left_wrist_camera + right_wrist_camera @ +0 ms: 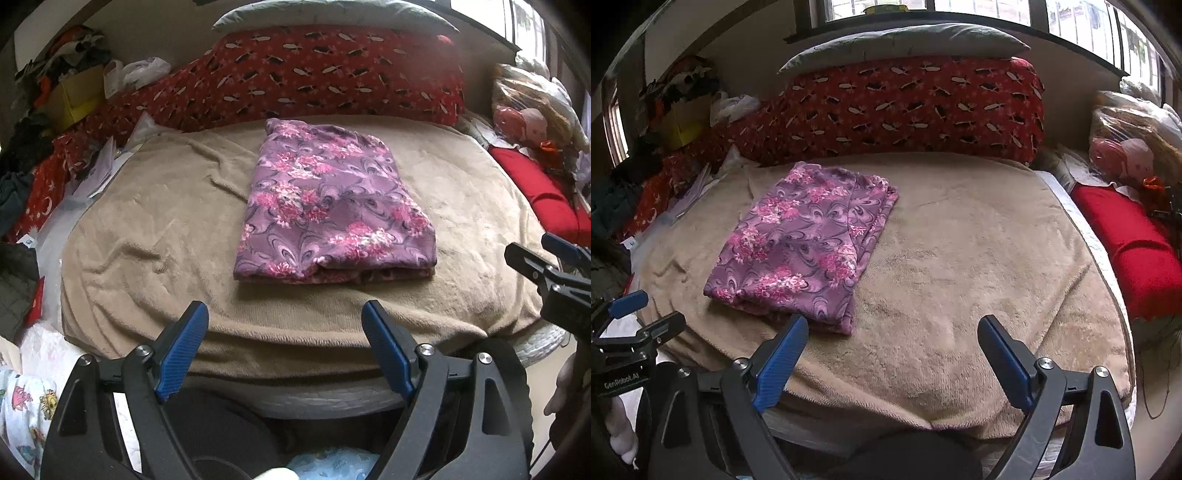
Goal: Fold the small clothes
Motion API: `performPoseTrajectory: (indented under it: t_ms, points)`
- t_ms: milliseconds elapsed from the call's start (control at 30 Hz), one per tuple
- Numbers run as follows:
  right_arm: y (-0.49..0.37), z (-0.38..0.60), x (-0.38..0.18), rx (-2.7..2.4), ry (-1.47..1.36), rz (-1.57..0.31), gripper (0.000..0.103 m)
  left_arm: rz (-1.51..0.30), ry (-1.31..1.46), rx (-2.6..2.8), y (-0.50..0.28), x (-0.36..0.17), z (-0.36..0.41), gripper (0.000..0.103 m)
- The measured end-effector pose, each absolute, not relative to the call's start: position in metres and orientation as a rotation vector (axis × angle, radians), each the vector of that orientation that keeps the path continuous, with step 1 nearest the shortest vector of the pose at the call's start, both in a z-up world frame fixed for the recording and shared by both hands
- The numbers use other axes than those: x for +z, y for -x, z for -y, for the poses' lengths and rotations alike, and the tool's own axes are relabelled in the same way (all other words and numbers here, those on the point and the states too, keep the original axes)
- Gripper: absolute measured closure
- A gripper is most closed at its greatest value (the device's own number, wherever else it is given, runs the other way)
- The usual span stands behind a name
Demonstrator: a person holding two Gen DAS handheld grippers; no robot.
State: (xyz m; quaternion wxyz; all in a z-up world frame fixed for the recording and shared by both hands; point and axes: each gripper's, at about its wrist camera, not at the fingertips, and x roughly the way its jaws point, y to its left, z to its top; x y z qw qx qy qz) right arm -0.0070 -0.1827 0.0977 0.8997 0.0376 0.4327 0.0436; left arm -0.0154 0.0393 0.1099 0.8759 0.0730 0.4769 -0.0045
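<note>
A purple garment with pink flowers lies folded into a neat rectangle on the beige blanket that covers the bed. In the right wrist view the same garment sits left of centre on the blanket. My left gripper hovers over the bed's near edge, short of the garment, open with nothing between its blue pads. My right gripper is also open and empty, with its left pad just in front of the garment's near corner. Each gripper shows at the edge of the other's view.
A long red patterned bolster with a grey pillow on top lines the back of the bed. Piles of clothes and bags crowd the left side. A red cushion and wrapped bundles sit on the right.
</note>
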Motion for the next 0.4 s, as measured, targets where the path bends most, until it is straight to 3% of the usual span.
performPoseTrajectory:
  t_ms: [400]
  points:
    - [0.013, 0.186, 0.099, 0.094, -0.103, -0.902, 0.008, -0.957, -0.211, -0.048, 0.032, 0.118, -0.025, 0.017]
